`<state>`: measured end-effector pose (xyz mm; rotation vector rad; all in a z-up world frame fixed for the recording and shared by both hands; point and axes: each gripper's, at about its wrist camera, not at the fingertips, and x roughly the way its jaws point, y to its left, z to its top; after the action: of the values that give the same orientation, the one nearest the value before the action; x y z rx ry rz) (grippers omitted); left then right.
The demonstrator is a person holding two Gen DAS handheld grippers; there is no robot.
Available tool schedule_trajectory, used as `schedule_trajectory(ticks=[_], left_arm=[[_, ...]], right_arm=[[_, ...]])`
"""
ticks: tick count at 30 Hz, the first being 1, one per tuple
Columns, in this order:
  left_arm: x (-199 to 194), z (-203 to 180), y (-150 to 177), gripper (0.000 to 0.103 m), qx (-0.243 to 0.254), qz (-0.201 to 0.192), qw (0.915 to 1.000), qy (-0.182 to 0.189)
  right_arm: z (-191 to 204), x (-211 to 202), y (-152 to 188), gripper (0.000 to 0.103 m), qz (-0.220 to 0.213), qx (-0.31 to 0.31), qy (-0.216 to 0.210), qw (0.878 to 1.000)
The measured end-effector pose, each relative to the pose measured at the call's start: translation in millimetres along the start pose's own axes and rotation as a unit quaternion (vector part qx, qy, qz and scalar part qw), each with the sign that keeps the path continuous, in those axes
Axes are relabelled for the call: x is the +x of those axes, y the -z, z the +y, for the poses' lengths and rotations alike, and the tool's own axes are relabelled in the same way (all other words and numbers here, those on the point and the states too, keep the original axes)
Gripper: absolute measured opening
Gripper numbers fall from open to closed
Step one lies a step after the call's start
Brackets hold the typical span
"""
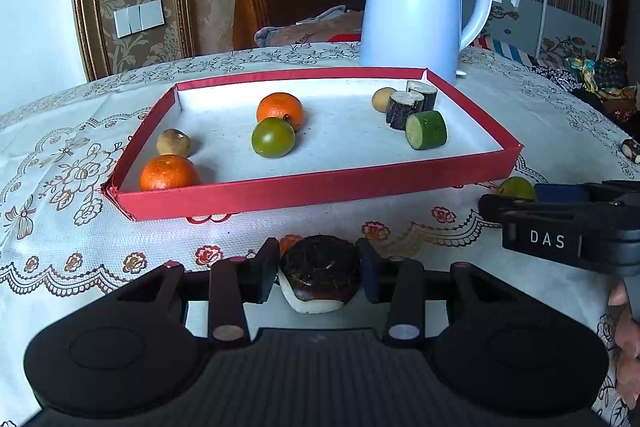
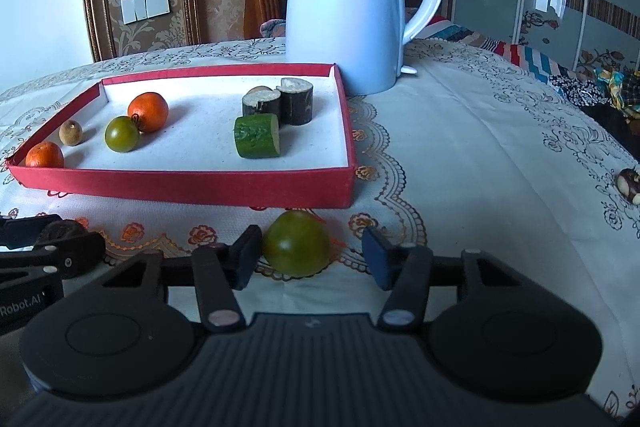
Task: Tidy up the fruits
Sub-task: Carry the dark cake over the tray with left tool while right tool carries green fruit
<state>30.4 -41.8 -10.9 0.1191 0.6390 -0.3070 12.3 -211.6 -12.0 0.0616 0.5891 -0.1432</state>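
Nearest the lens in the left wrist view, the left gripper [image 1: 320,269] is seen clenched on a dark brown, white-fleshed fruit piece [image 1: 319,273], both pads pressed against its sides. Just beyond, a shallow red cardboard tray with a white floor [image 1: 304,189] is set on the cream floral-embroidered tablecloth [image 1: 72,155]. Recorded inside the tray: a near orange mandarin [image 1: 169,173] at the front left corner, a small tan longan [image 1: 173,143] just behind it, a green round citrus [image 1: 273,137] touching a second orange mandarin [image 1: 280,110] near the middle, and toward the right a cut green cucumber chunk [image 1: 426,130], two dark-barked cane sections [image 1: 414,103] and a pale tan round fruit [image 1: 383,99]. A tall white electric kettle [image 1: 416,7] is stood behind the tray's far right corner. The right gripper [image 1: 560,227] is entered from the right edge (fingertips of the holding hand visible below it).

From the right wrist view, a loose green citrus fruit [image 2: 297,243] is seen on the cloth between the right gripper's [image 2: 316,257] jaws, just in front of the tray. The left pad is touching or nearly touching it; the right pad is held clear with a visible gap, so nothing is grasped. A dark-and-cream mottled item [image 2: 630,185] is noted at the far right edge; its identity cannot be told.
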Motion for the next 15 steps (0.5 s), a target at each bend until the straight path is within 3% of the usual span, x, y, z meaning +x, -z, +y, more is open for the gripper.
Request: schedule_trajectory(ticks=[9, 15], left_arm=[[0.3, -0.1, 0.2, 0.041, 0.002, 0.000, 1.0000, -0.001], [0.8, 1.3, 0.0, 0.041, -0.002, -0.003, 1.0000, -0.008]], right_arm=[[3.2, -0.9, -0.1, 0.031, -0.004, -0.010, -0.010, 1.000], [0.4, -3.3, 0.6, 0.031, -0.012, -0.002, -0.018, 1.000]])
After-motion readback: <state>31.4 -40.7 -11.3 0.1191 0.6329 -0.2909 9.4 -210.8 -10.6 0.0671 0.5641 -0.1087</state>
